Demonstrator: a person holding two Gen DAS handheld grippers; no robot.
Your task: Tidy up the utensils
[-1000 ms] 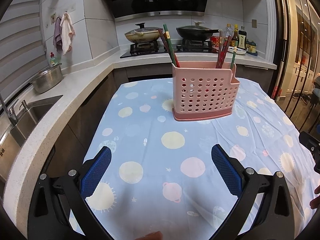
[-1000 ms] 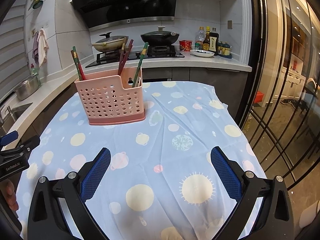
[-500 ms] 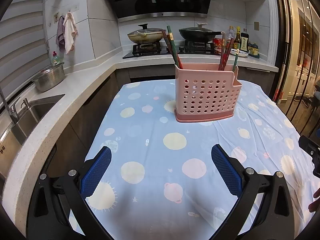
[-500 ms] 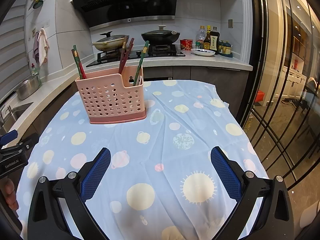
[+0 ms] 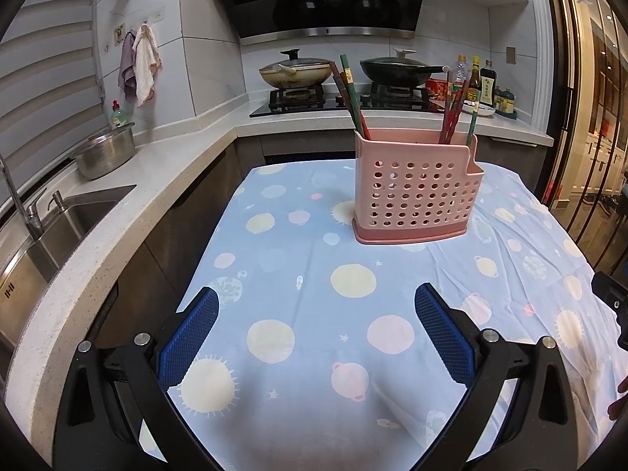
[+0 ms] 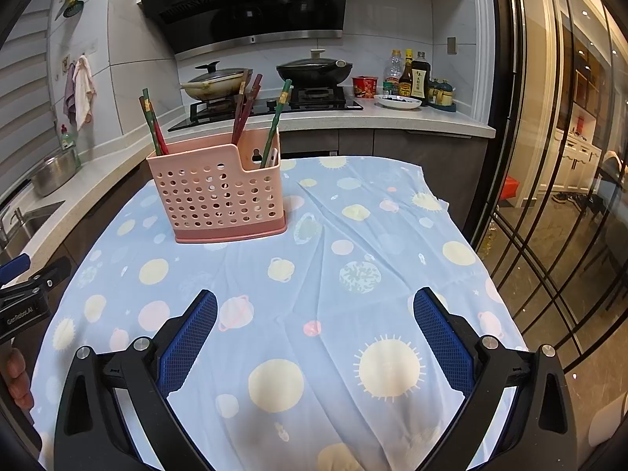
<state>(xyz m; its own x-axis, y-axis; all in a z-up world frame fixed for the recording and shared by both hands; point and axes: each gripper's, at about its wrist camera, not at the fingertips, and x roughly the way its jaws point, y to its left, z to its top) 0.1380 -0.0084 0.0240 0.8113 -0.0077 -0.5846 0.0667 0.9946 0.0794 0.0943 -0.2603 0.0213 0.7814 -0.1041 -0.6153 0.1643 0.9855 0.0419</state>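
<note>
The surface point(image 5: 298, 274) fills most of the room in front of me, draped in a pale blue cloth point(image 6: 353, 235) printed with suns and planets. Behind it runs the kitchen counter point(image 5: 176, 153) with a sink point(image 5: 59, 227) on the left and a stove point(image 6: 274, 104) carrying two lidded woks. Toward the far half of the cloth stands the pink perforated utensil holder point(image 5: 416, 192), upright on its base. Chopsticks point(image 6: 151, 123) lean out of its left end, more chopsticks point(image 6: 243, 108) rise from the middle, and a green one point(image 6: 276, 117) sits in the lower right compartment. The left gripper point(image 5: 316, 327) and right gripper point(image 6: 314, 329) hang above the near cloth, well short of the holder, jaws spread wide and empty.
</note>
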